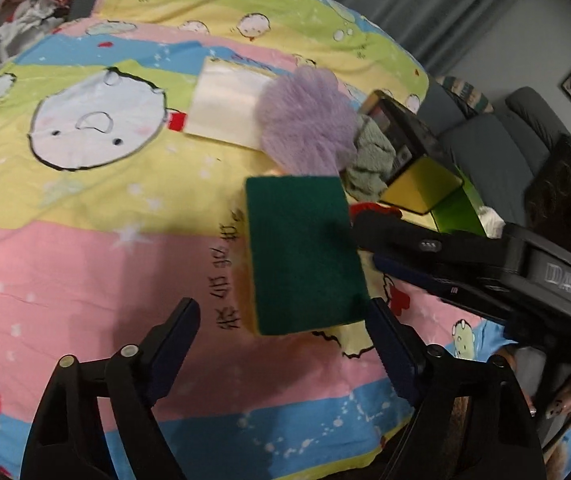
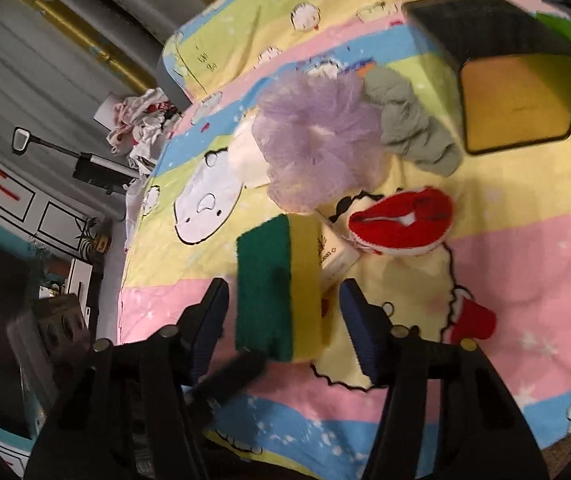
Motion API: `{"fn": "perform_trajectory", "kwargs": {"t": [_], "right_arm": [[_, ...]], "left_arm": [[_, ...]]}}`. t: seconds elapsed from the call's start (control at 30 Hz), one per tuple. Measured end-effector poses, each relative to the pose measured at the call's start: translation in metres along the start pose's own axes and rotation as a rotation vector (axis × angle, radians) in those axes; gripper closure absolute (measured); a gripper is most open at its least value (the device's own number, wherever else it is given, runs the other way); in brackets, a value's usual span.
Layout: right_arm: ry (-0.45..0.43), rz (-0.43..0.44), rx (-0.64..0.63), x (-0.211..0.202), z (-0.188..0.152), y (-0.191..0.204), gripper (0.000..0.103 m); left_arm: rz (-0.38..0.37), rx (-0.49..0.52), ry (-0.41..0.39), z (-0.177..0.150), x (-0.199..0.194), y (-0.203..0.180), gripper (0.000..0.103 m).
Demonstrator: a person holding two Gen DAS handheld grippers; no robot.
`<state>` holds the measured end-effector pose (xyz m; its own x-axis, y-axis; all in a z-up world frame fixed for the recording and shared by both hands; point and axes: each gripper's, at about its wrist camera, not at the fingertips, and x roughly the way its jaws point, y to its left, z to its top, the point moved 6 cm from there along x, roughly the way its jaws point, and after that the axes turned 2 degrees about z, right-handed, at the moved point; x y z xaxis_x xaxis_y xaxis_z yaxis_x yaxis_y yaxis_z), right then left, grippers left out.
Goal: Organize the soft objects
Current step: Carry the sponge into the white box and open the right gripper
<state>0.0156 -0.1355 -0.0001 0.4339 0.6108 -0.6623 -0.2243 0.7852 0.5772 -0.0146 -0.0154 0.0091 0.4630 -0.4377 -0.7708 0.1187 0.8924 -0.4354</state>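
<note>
The bedspread point(image 1: 85, 240), striped pink, yellow, blue and green with cartoon figures, carries all the items. At its far edge stands a dark box point(image 2: 497, 76) with a yellow inner wall, judged the likely container. Near it lie a purple bath puff point(image 1: 305, 124), a grey-green cloth point(image 2: 413, 132), a pale flat pad point(image 1: 225, 108) and a red knitted piece point(image 2: 401, 216).

The green-and-yellow sponge point(image 1: 305, 256) sits close in front of both tools. The right gripper point(image 2: 285, 320) has its jaws apart either side of the sponge, pads not pressing. The left gripper point(image 1: 285, 340) is spread, nothing between its pads, the sponge just beyond.

Judged step: taking up the sponge. Next move calls for closing one tool squarely on it, then carrying it to the box.

Writing: "DAS" reads on the right tool's body; the bedspread's printed characters and a small carton's point(image 2: 337, 256) label are not legible.
</note>
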Motion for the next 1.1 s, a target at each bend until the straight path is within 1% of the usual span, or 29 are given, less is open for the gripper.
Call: {"fn": "perform_trajectory", "kwargs": {"t": [0.03, 0.07, 0.13, 0.27, 0.43, 0.6, 0.67, 0.77, 0.9, 0.97, 1.1], "right_arm": [[0.014, 0.011, 0.005, 0.007, 0.000, 0.000, 0.055], [0.030, 0.022, 0.013, 0.011, -0.002, 0.000, 0.058], [0.057, 0.036, 0.026, 0.020, -0.006, -0.002, 0.063], [0.039, 0.075, 0.025, 0.014, -0.010, 0.000, 0.065], [-0.021, 0.106, 0.014, -0.014, -0.007, 0.002, 0.065], [-0.130, 0.106, -0.014, -0.056, 0.001, 0.001, 0.063], [-0.175, 0.108, -0.012, -0.073, 0.005, -0.003, 0.063], [-0.263, 0.089, -0.030, -0.101, 0.011, -0.009, 0.063], [-0.346, 0.072, -0.013, -0.131, 0.024, -0.026, 0.063], [-0.387, 0.036, -0.010, -0.144, 0.031, -0.036, 0.063], [-0.473, 0.012, 0.029, -0.173, 0.050, -0.061, 0.063]], "left_arm": [[0.002, 0.003, 0.002, 0.000, 0.003, -0.002, 0.033], [-0.002, 0.007, 0.008, 0.000, 0.006, -0.004, 0.040], [-0.014, 0.009, 0.025, -0.002, 0.010, -0.007, 0.047], [0.014, 0.030, -0.001, -0.003, 0.004, -0.018, 0.048], [0.018, 0.087, -0.042, 0.004, -0.010, -0.044, 0.048], [0.020, 0.180, -0.104, 0.013, -0.027, -0.082, 0.048], [0.003, 0.211, -0.130, 0.018, -0.033, -0.096, 0.048], [-0.063, 0.255, -0.164, 0.025, -0.037, -0.122, 0.048], [-0.101, 0.337, -0.209, 0.036, -0.031, -0.154, 0.048], [-0.146, 0.354, -0.199, 0.043, -0.025, -0.172, 0.048], [-0.213, 0.404, -0.205, 0.059, -0.011, -0.209, 0.048]]}}
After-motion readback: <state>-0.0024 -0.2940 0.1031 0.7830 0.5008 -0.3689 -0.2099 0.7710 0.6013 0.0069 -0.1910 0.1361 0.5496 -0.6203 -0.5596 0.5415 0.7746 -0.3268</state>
